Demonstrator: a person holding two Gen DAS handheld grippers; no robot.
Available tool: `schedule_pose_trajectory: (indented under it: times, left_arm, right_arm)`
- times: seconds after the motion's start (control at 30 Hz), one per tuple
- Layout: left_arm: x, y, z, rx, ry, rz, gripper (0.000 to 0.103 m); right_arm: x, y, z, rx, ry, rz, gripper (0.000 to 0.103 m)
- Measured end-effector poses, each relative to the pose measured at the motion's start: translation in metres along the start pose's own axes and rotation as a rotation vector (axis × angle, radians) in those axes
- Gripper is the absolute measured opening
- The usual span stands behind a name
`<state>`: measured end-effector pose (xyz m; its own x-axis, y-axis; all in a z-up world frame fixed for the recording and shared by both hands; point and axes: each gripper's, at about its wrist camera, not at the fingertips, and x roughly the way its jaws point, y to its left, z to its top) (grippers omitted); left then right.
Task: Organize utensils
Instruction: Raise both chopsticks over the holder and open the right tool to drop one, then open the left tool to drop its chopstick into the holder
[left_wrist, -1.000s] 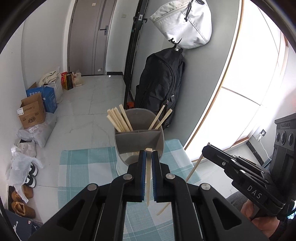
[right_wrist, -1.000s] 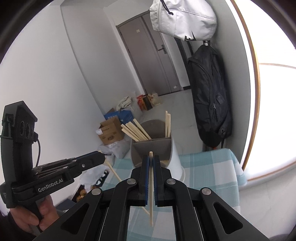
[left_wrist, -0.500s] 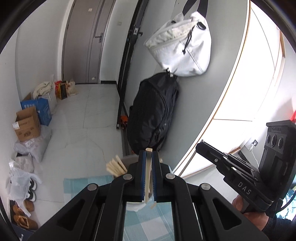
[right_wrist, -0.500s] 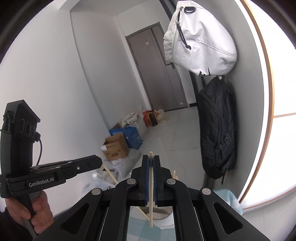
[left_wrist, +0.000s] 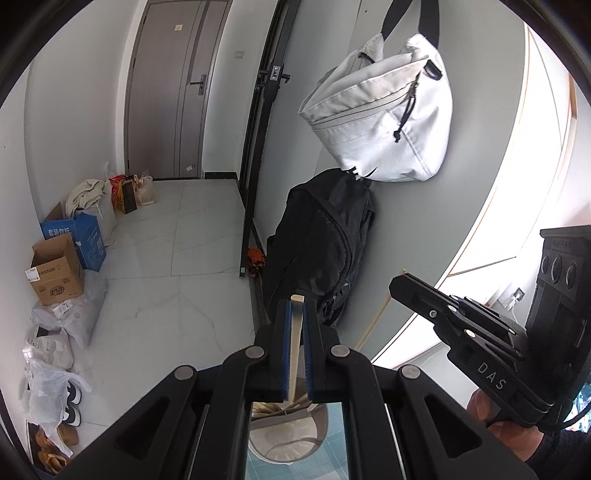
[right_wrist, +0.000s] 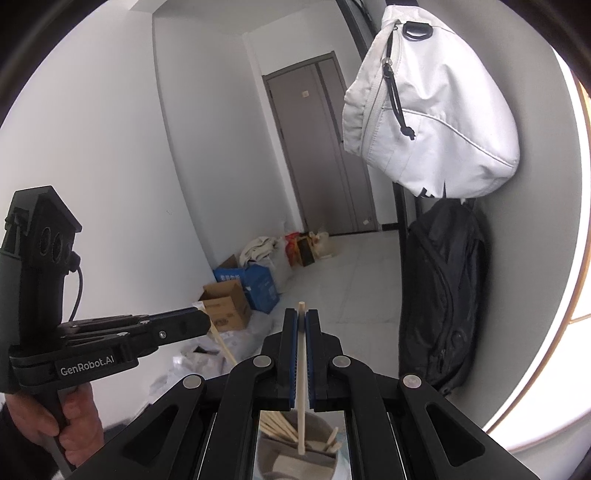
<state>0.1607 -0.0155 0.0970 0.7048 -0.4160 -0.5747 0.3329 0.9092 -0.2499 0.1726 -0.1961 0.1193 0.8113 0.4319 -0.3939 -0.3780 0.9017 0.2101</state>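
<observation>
white bag (left_wrist: 384, 122) hangs above black backpack (left_wrist: 321, 240); cardboard box (left_wrist: 55, 273) on floor.

Landmark: holder (right_wrist: 295, 450), low centre in both wrist views, partly hidden under gripper frames.
Chopsticks (right_wrist: 279, 426) in holder, leaning left; more (right_wrist: 332, 441) in its right part.
Left gripper (left_wrist: 294, 332) above holder, chopstick (left_wrist: 295, 354) between pads, upright.
Right gripper (right_wrist: 301, 339) above holder, chopstick (right_wrist: 302, 384) between pads, lower end over holder.
Backpack (left_wrist: 317, 251) behind holder, against wall; bag (left_wrist: 384, 110) hung above backpack.
Boxes (left_wrist: 62, 258) far left of holder, on floor (left_wrist: 166, 295).
Cloth (left_wrist: 295, 472) under holder.
</observation>
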Motion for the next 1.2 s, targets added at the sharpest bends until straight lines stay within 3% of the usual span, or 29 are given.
schedule_pose_trajectory:
  times: [0.53,1.0,1.2]
  left_arm:
    - [0.041,0.033,-0.028,-0.051,0.091,-0.017,0.002]
    - [0.058,0.036,-0.063,-0.045,0.154,-0.047,0.002]
    - [0.060,0.044,-0.067,-0.096,0.163,-0.081,0.002]
  right_arm:
    - [0.055,-0.006,-0.031,-0.043,0.090,-0.022,0.003]
    - [0.079,-0.001,-0.062,-0.075,0.219,0.030,0.004]
    - [0.083,-0.002,-0.076,-0.051,0.264,0.054,0.005]
